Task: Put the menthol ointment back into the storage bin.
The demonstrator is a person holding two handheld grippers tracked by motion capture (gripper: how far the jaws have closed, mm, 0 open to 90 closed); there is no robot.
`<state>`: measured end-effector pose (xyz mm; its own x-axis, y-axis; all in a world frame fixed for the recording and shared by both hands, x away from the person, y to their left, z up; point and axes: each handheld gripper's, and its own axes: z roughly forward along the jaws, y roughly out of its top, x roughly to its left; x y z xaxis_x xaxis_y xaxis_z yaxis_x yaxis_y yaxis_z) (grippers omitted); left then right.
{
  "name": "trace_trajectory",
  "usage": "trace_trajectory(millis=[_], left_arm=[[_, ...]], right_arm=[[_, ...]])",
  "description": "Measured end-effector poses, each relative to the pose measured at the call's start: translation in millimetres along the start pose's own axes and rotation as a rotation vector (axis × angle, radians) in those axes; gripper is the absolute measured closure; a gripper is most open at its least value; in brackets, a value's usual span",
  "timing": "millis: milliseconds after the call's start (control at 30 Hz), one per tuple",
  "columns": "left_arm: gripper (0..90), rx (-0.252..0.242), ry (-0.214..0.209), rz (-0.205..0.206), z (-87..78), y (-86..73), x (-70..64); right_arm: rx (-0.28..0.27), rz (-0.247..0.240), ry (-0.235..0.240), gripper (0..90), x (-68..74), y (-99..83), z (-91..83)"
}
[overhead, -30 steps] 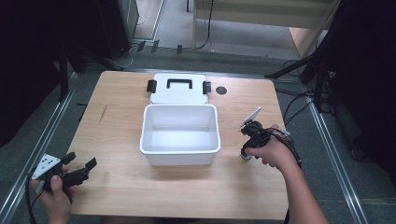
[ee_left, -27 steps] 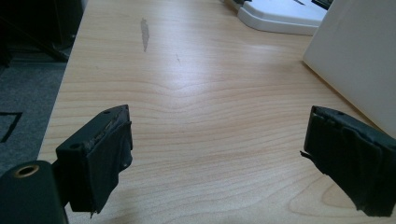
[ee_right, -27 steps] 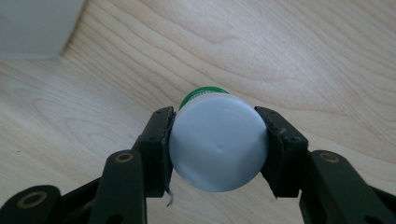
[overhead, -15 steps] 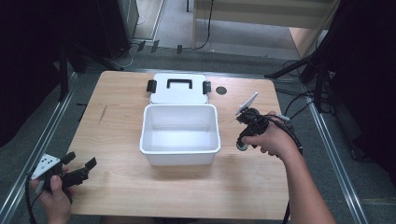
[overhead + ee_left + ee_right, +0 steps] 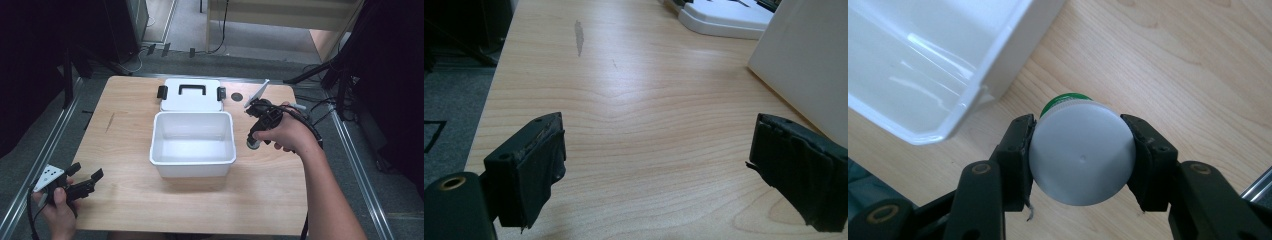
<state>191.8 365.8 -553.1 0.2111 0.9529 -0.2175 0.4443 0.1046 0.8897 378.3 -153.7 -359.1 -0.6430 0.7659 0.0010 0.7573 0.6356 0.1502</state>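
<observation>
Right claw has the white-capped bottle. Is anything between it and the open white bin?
Nothing visible blocks it. The right claw grips the bottle by its white cap, just right of the bin. Only the bin's near wall stands between them, so the bottle must pass over the rim. The bin's inside looks empty. The lid lies behind it.

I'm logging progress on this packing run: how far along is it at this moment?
Done: the white plastic box stands open and empty, its white lid with black handle lying behind it, and the right tongs are clamped on the white-capped green bottle. In hand: the bottle is held right of the box. Left, probably: placing it inside and fitting the lid. The left tongs are open and idle.
</observation>
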Motion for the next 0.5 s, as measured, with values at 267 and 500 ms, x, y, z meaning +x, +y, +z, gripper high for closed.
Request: trace_trajectory(millis=[267, 500], left_arm=[[8.6, 0.004, -0.002, -0.001, -0.2, 0.2, 0.3], [8.6, 0.003, 0.000, -0.004, 0.0, 0.2, 0.4]], right_arm=[[-0.025, -0.024, 0.000, 51.6, 8.2, 15.2, -21.2], [-0.025, -0.055, 0.010, 51.6, 21.4, 28.2, -30.0]])
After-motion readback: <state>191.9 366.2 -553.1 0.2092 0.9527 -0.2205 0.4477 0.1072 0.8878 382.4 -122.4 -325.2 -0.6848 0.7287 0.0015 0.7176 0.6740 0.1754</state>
